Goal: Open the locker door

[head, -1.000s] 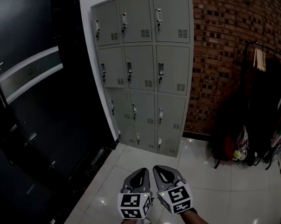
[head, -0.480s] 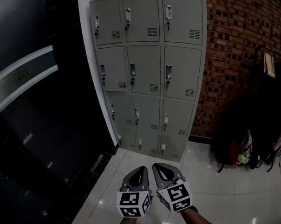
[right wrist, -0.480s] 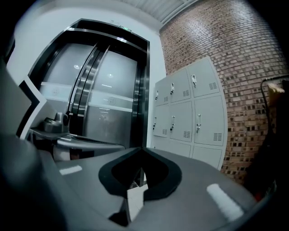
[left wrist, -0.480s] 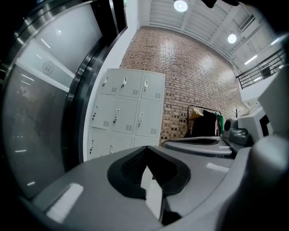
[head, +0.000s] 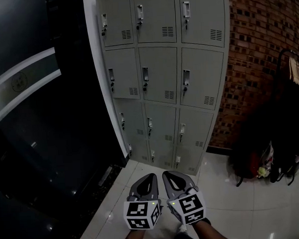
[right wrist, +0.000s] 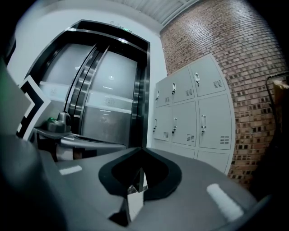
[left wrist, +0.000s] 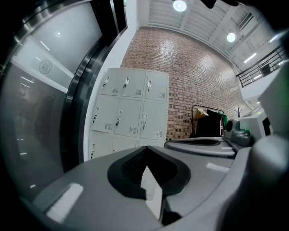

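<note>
- Left tongs [head: 148,180] and right tongs [head: 171,177]: both pressed together, nothing between them, side by side over the tiled floor [head: 232,207].
- Locker bank [head: 159,56] stands ahead beside the brick wall [head: 258,62], well apart from the tongs; all doors shut.
- My judgement: thin sheet-metal doors, light, stiff, with slippery faces. I would pinch a door's small upright latch handle [head: 145,74] at its left edge.

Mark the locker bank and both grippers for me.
locker bank [head: 159,66], head view, on the centre door of the second row.
left gripper [head: 152,176], head view, at its closed fingertips.
right gripper [head: 165,174], head view, at its closed fingertips.
</note>
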{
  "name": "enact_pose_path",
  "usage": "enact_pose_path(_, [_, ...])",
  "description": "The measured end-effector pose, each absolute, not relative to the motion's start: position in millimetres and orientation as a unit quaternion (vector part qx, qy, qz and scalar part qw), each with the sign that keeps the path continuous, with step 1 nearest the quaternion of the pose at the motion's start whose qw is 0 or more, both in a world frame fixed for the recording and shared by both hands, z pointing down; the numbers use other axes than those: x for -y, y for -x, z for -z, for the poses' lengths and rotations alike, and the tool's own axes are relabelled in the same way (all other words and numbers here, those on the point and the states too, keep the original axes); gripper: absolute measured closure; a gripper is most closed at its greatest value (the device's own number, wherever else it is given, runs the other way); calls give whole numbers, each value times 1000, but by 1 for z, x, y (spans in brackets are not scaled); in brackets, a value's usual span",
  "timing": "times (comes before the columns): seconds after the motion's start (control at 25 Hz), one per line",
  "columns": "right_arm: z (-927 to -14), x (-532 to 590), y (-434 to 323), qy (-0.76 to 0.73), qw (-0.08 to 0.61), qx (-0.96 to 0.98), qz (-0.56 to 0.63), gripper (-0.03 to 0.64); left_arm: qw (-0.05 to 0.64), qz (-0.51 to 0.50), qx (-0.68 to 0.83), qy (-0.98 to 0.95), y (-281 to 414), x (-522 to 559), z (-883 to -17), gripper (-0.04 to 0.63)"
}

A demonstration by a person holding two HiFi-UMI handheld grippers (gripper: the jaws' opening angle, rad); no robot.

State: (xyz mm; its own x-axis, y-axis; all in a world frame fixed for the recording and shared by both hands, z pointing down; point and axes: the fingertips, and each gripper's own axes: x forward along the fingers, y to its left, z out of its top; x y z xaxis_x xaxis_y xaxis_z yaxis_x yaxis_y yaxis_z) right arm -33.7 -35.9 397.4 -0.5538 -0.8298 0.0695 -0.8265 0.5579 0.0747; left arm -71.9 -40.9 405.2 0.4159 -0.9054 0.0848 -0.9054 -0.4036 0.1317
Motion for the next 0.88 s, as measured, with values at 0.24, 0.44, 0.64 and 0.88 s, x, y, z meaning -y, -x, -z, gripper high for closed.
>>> enact_pose_path(0.24, [-402, 78, 35, -461, 43, 886, 17, 617, 76, -2, 546, -834, 71, 83, -410, 589])
enact_pose_path(0.44, [-398, 130, 32, -453, 35, 891, 21, 617, 70, -5, 553, -830, 66, 132, -410, 589])
enact_pose_path(0.64, [-388, 191, 28, -440, 33, 897, 25, 617, 68, -5, 563, -823, 61, 191, -402, 589])
enact_pose_path(0.88, [-379, 253, 19, -422, 32, 905, 32, 617, 66, -5, 576, -815, 49, 254, -396, 589])
